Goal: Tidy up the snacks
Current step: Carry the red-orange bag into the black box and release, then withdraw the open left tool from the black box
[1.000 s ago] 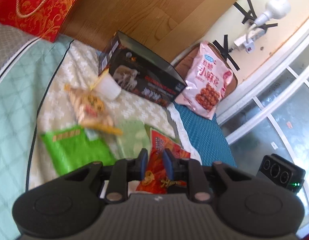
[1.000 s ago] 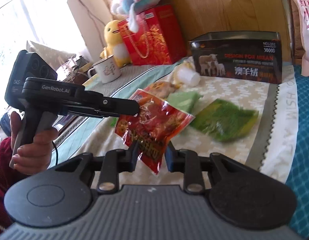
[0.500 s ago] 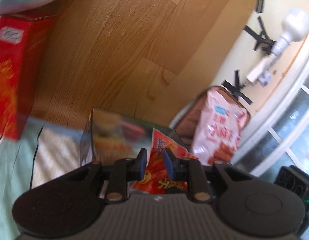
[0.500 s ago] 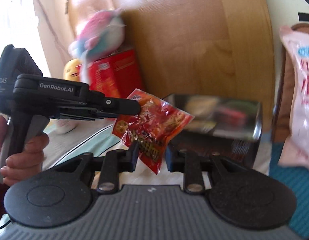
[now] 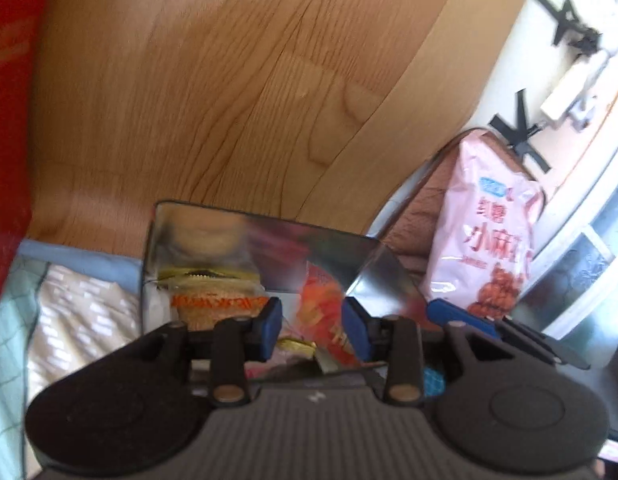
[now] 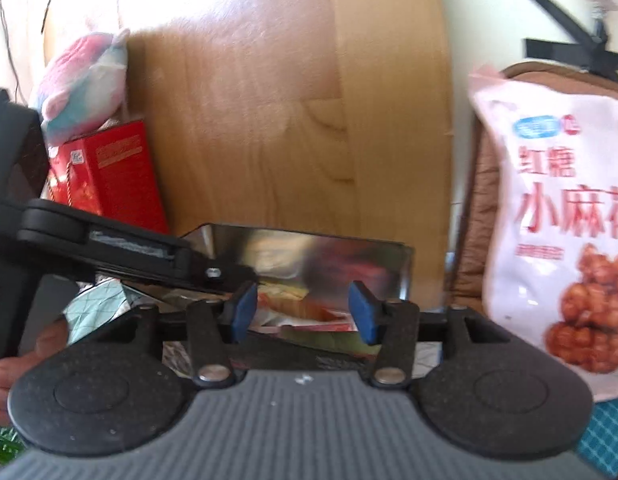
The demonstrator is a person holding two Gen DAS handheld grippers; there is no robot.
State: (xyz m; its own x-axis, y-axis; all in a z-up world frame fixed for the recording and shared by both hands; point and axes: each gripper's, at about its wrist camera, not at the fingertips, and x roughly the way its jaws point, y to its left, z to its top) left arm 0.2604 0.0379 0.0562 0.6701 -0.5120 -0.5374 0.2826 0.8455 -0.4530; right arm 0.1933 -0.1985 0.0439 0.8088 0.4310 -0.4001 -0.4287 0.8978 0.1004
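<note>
The red snack bag (image 5: pixel 323 316) hangs loosely between the blue pads of my left gripper (image 5: pixel 313 328), whose jaws are opening; the pads do not press it. It is dropping into the open box with shiny inner walls (image 5: pixel 245 232). A yellow packet with orange print (image 5: pixel 217 300) lies in that box. In the right wrist view the red bag (image 6: pixel 301 308) shows low inside the box (image 6: pixel 329 252), behind my right gripper (image 6: pixel 303 312), whose jaws are opening with nothing gripped. The left gripper's fingers (image 6: pixel 213 270) reach in from the left.
A big pink snack bag (image 5: pixel 489 240) (image 6: pixel 569 240) leans on a brown cushion right of the box. A wooden headboard (image 5: pixel 229 100) rises behind. A red gift bag (image 6: pixel 109 176) with a plush toy (image 6: pixel 85 80) stands left. Patterned bedding (image 5: pixel 77 312) lies beside the box.
Both grippers carried the red bag from over the bedding to above the box, then both widened. The bag slipped from the right pads and sags into the box.
</note>
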